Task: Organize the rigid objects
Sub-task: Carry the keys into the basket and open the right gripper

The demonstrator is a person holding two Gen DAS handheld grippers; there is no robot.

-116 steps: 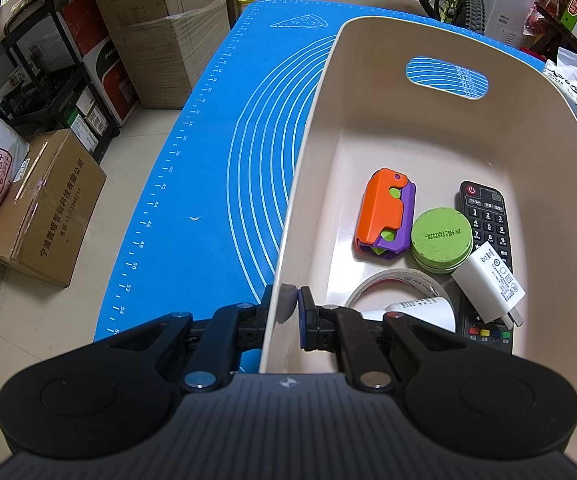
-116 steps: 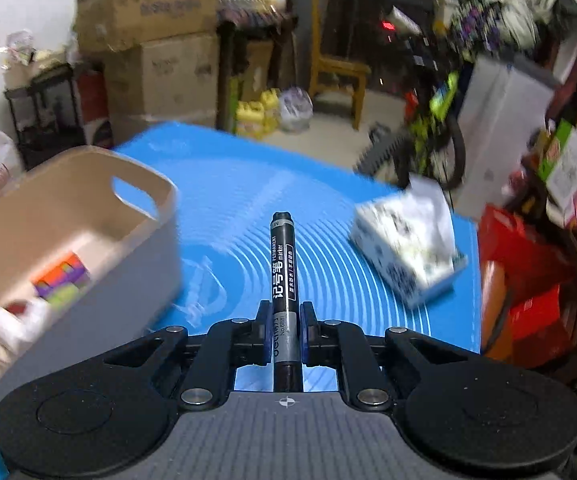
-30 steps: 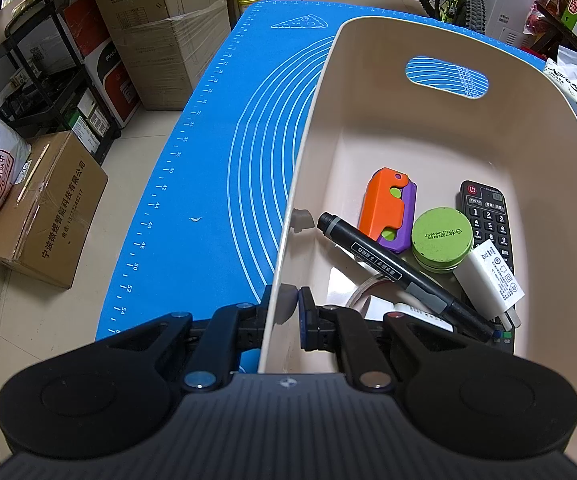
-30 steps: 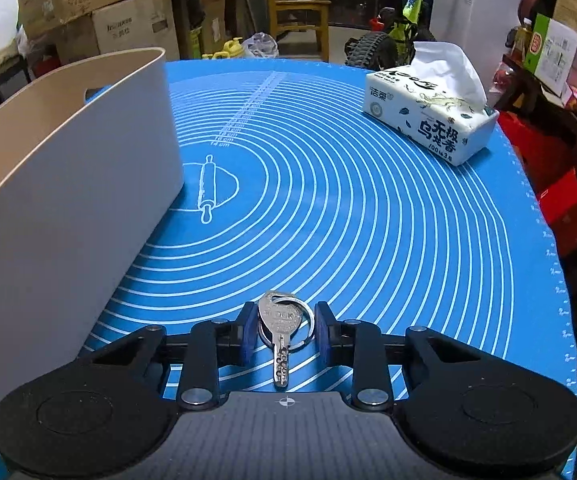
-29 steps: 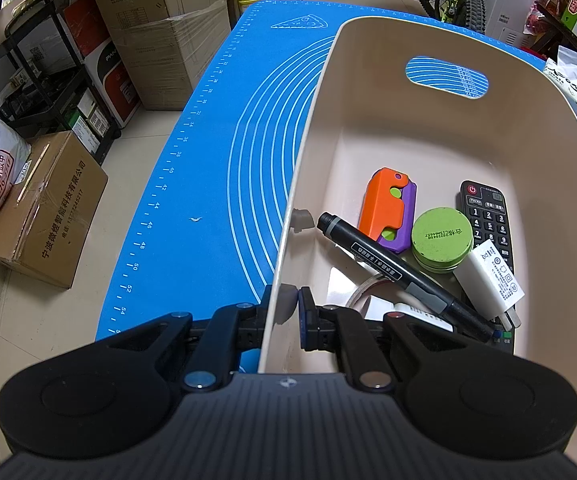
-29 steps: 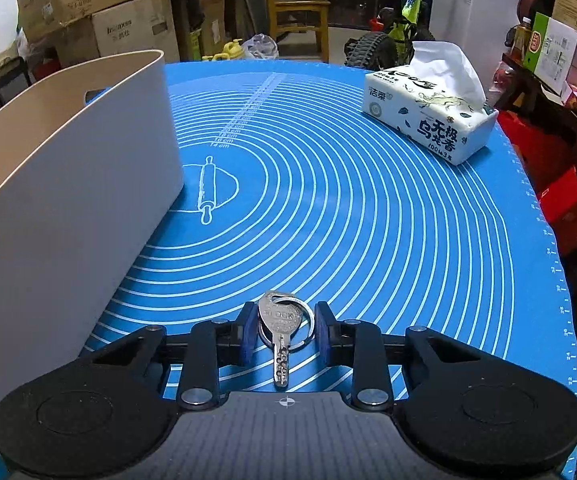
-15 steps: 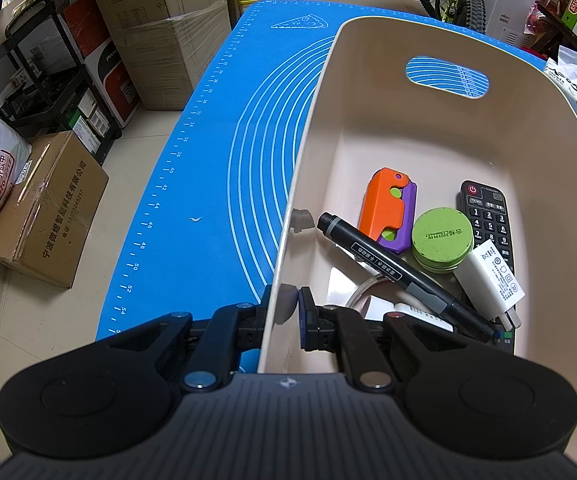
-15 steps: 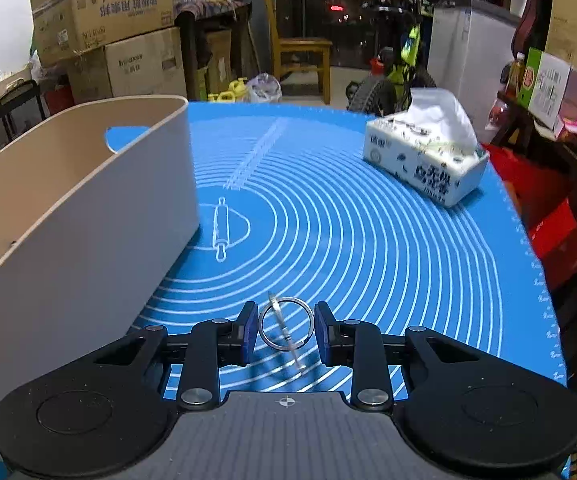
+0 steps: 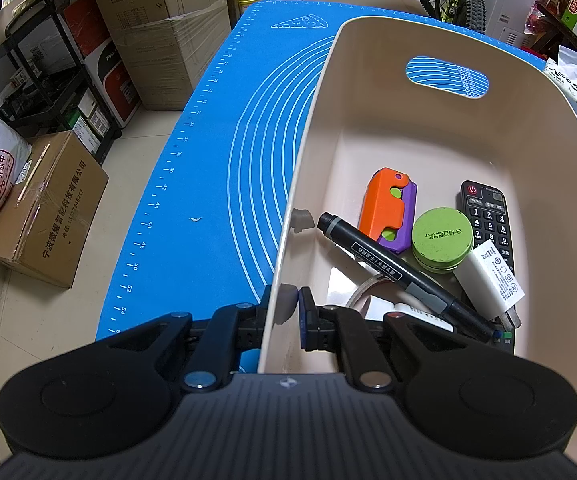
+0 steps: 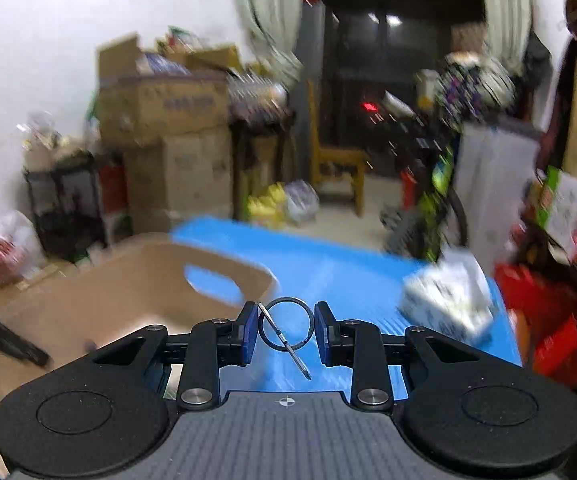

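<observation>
Keys: your right gripper (image 10: pixel 286 330) is clamped on the key ring (image 10: pixel 286 329), its pads pressing the ring from both sides, and one key (image 10: pixel 288 350) hangs slanted across the ring toward you. Ahead and to that gripper's left stands the beige bin (image 10: pixel 136 280) on the blue mat (image 10: pixel 348 268); ahead to its right sits a blurred tissue pack (image 10: pixel 448 300). Your left gripper (image 9: pixel 288 312) is pinched shut on the bin's near wall (image 9: pixel 284 280), one finger outside, one inside. Just beyond it inside the bin lie a black marker (image 9: pixel 392 268), an orange-and-purple toy (image 9: pixel 386 210), a green tin (image 9: pixel 441 238), a remote (image 9: pixel 486 216) and a white charger (image 9: pixel 490 280).
</observation>
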